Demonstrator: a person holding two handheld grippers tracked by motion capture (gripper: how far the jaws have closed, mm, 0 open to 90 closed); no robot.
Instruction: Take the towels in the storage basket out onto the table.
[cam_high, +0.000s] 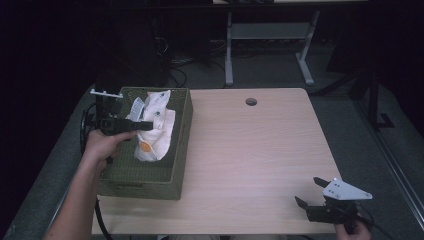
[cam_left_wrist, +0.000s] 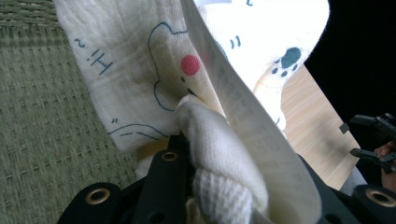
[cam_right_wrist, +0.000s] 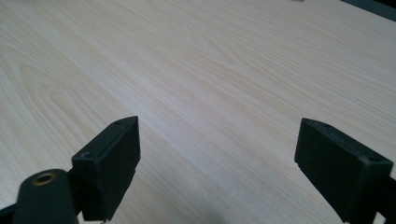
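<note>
I have the left gripper (cam_high: 146, 125) over the green woven basket (cam_high: 184, 150), which sits on the near-left part of the wooden table (cam_high: 260, 155), and its jaws are clamped on a bunched fold of the cream printed cloth (cam_high: 155, 127). In the left gripper view the cloth (cam_left_wrist: 154, 70) rises straight out from between the jaws: a thick twisted roll of it is pinched there, a thin white label stands on edge just beside that roll, and the wider sheet with blue line drawings and a red dot hangs beyond the jaw tips, in front of the basket's weave (cam_left_wrist: 42, 140). From the high view the rest of the cloth lies inside the basket, towards its far and right side, draping down below the gripper. My right gripper (cam_high: 314, 193) is well apart from the basket, at the table's near-right corner, jaws spread wide with nothing between them; in the right gripper view (cam_right_wrist: 217, 149) I see bare table (cam_right_wrist: 210, 70) between its jaws.
</note>
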